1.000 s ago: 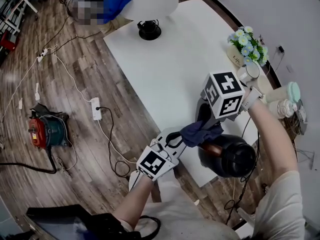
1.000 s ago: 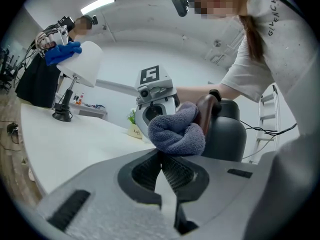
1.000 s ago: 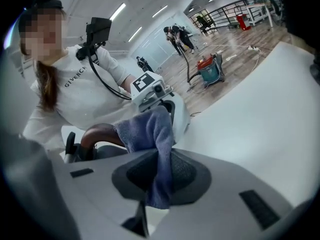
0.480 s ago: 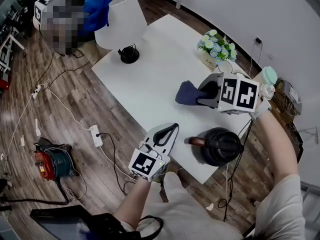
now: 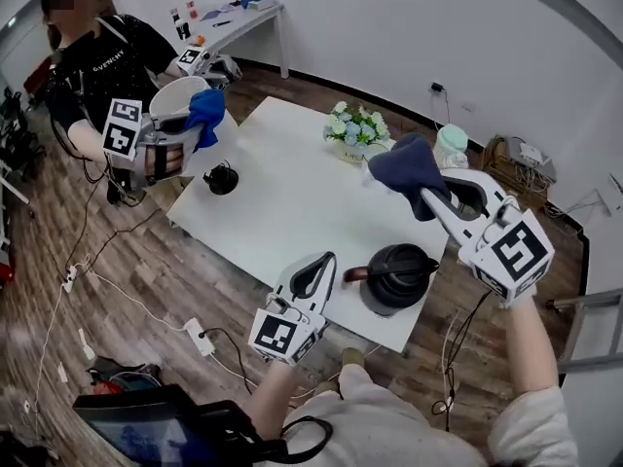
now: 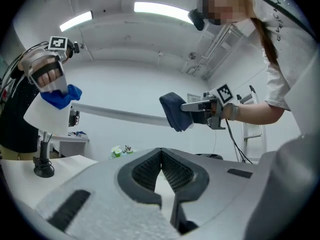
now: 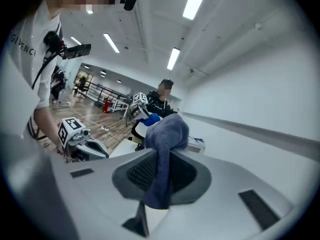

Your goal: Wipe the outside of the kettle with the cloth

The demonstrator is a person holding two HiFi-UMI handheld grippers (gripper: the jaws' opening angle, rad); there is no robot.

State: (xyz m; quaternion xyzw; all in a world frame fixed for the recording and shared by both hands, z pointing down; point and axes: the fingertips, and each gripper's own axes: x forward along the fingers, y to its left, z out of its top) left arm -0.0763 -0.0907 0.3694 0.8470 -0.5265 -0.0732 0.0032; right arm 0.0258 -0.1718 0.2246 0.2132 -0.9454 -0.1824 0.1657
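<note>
My right tool (image 5: 435, 195) is clamped on the dark blue cloth (image 5: 407, 166), raised at 12 o'clock from the black kettle (image 5: 394, 278) and clear of it. The kettle stands on the white desk (image 5: 282, 202) near its front edge. My left tool (image 5: 321, 266), at the kettle's 9 o'clock, is closed on nothing.

table (image 5: 292, 207): white, on wood floor (image 5: 127, 261) | kettle (image 5: 394, 278): black, near front right edge | flowers (image 5: 355, 132): far edge | jar (image 5: 451, 147): far right corner | lamp base (image 5: 222, 178): left corner | power strip (image 5: 200, 337): on floor
</note>
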